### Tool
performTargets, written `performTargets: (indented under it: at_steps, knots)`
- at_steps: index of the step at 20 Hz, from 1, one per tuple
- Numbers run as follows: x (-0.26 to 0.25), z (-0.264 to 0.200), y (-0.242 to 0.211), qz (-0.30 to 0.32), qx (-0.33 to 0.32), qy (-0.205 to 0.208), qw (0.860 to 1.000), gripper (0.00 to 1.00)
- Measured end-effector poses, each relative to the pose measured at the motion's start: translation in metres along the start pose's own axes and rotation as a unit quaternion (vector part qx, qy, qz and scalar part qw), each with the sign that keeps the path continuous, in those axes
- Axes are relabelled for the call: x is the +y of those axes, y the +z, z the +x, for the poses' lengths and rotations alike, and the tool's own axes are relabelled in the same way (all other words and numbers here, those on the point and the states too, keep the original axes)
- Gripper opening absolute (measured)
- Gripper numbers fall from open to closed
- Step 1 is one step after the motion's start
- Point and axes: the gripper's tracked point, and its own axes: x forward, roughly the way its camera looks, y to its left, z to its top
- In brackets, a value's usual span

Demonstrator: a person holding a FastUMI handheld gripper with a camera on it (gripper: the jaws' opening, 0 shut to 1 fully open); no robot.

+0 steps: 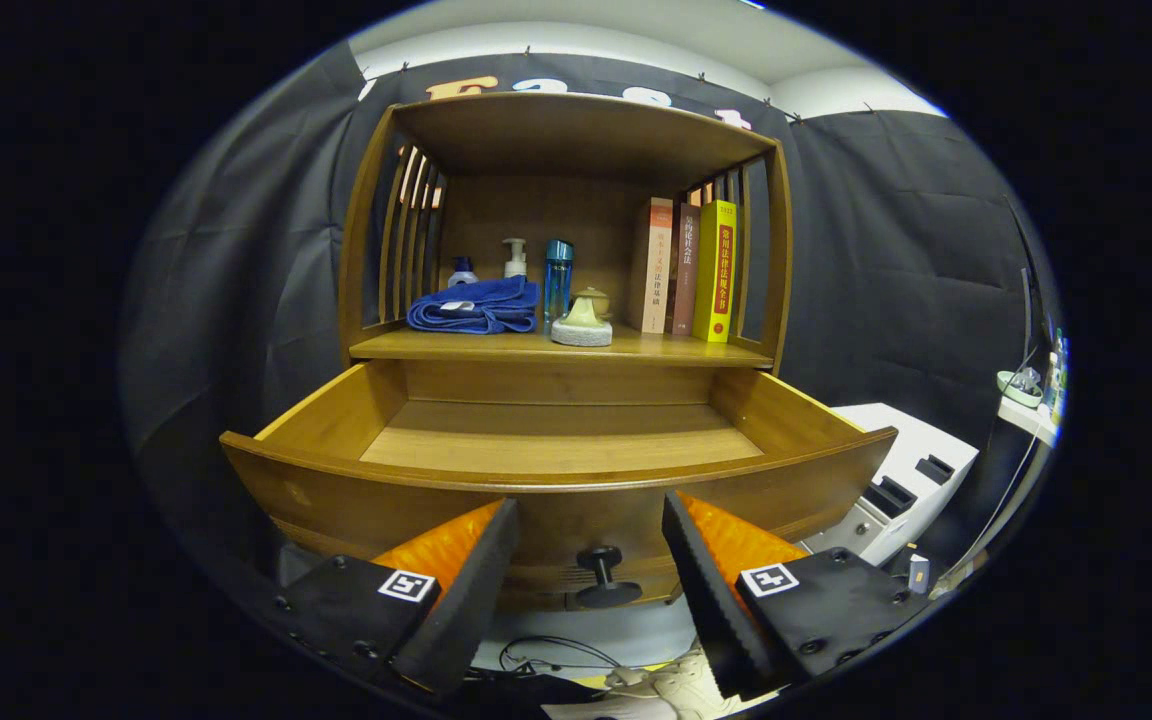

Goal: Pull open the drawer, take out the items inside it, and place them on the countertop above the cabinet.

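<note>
Nearest to me are the two fingers of my tool (591,560), spread wide with nothing between them but air; they grip nothing. Just ahead, between the fingers, sits the dark round knob (604,575) on the front panel of the drawer (556,495). That drawer stands pulled well out, and what I can see of its wooden floor looks bare, though the near strip behind the front panel is hidden from me. Above it, on the surface (496,345) of the cabinet, lie a folded blue towel (476,305), a few bottles (557,275), a small pale lidded dish (584,325) and three upright books (686,270). I judge the emptying is likely done, or nearly so. If anything remains in that hidden strip, I would reach down over the front panel for it. The drawer itself is stiff, solid wood and probably weighty; the knob is the one sensible place to hold it, pinched squarely so it does not slip.
</note>
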Motion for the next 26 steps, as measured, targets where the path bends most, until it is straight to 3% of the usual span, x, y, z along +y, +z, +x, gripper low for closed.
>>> performTargets:
  at_steps: [8, 17, 26]
  knots:
    - [0.009, 0.007, 0.000, -0.005, 0.008, 0.022, 1.000, 0.95]
    - [0.008, 0.021, 0.003, 0.016, 0.012, 0.012, 1.000, 0.95]
    - [0.014, 0.073, 0.018, 0.017, 0.010, -0.010, 1.000, 0.95]
